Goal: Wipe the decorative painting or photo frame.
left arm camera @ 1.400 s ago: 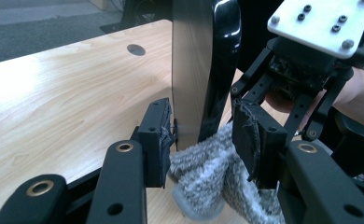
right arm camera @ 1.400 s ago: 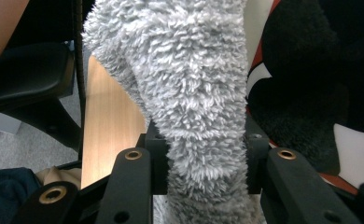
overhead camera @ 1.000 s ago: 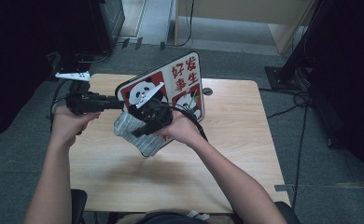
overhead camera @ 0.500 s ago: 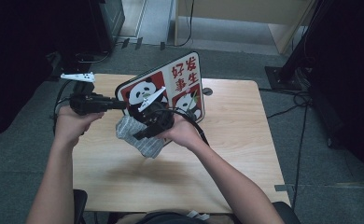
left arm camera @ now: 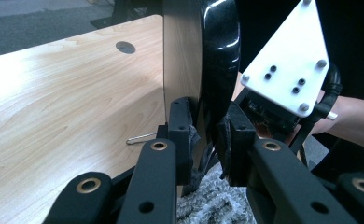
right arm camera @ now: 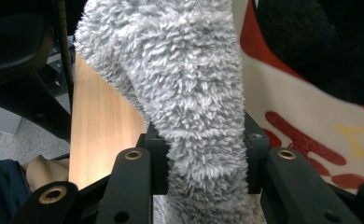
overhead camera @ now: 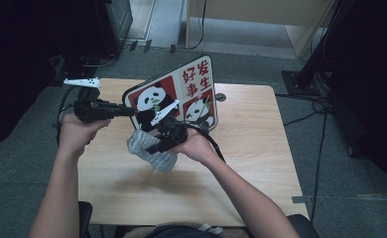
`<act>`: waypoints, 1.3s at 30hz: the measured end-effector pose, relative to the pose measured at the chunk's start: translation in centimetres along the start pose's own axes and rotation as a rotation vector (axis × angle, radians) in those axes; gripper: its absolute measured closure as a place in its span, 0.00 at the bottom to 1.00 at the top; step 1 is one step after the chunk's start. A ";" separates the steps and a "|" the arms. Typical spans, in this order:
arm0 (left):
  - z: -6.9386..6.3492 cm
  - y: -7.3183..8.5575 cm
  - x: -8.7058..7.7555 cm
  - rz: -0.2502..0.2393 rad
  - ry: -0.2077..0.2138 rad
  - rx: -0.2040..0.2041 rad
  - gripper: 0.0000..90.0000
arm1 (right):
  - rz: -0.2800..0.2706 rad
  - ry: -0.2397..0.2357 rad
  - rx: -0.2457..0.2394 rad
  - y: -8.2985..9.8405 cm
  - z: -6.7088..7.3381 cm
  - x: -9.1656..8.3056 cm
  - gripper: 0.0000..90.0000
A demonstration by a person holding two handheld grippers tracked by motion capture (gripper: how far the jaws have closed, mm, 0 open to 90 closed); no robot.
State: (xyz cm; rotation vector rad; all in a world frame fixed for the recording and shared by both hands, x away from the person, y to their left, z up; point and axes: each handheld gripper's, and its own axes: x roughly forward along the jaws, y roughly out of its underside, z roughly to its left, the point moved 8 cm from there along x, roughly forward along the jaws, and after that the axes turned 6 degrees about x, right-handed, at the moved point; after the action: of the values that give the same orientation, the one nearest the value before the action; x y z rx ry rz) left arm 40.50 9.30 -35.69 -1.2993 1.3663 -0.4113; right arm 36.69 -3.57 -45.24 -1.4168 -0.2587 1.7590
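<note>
A flat panda-printed board (overhead camera: 196, 84) with red Chinese characters stands tilted on the wooden table (overhead camera: 261, 148). My left gripper (overhead camera: 132, 111) comes in from the left, and its jaws have just been closing. In the left gripper view they (left arm camera: 207, 135) pinch the board's glossy black edge (left arm camera: 217, 46). A grey fluffy cloth roll (overhead camera: 149, 153) hangs in front of the board's lower left corner, just above the table. My right gripper (overhead camera: 153, 147) is shut on it. In the right gripper view the pile (right arm camera: 171, 70) bulges between the pads (right arm camera: 203, 163), with the red print behind.
A round cable hole (overhead camera: 220, 97) lies in the table behind the board. A small metal key (left arm camera: 140, 138) rests on the wood near the board's foot. Dark furniture and cables ring the table on grey carpet.
The left jaws have come together on the board's edge. The right hand has lowered the grey roll a little toward the table.
</note>
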 end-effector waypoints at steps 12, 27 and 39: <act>0.0 0.1 0.0 -0.002 -0.002 -0.002 0.86 | 0.020 -0.002 0.011 1.6 -0.4 1.2 0.73; 0.1 0.1 0.0 0.000 -0.005 -0.001 0.86 | 0.030 -0.008 0.015 3.0 -0.9 2.2 0.73; 0.1 0.1 0.0 -0.002 -0.006 -0.002 0.86 | 0.046 -0.002 0.019 4.4 -1.5 2.9 0.74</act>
State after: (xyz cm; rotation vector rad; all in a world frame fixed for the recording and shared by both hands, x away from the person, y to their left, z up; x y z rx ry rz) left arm 40.53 9.40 -35.76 -1.3020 1.3607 -0.4070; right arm 35.93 -4.75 -50.49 -1.4176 -0.2116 1.7954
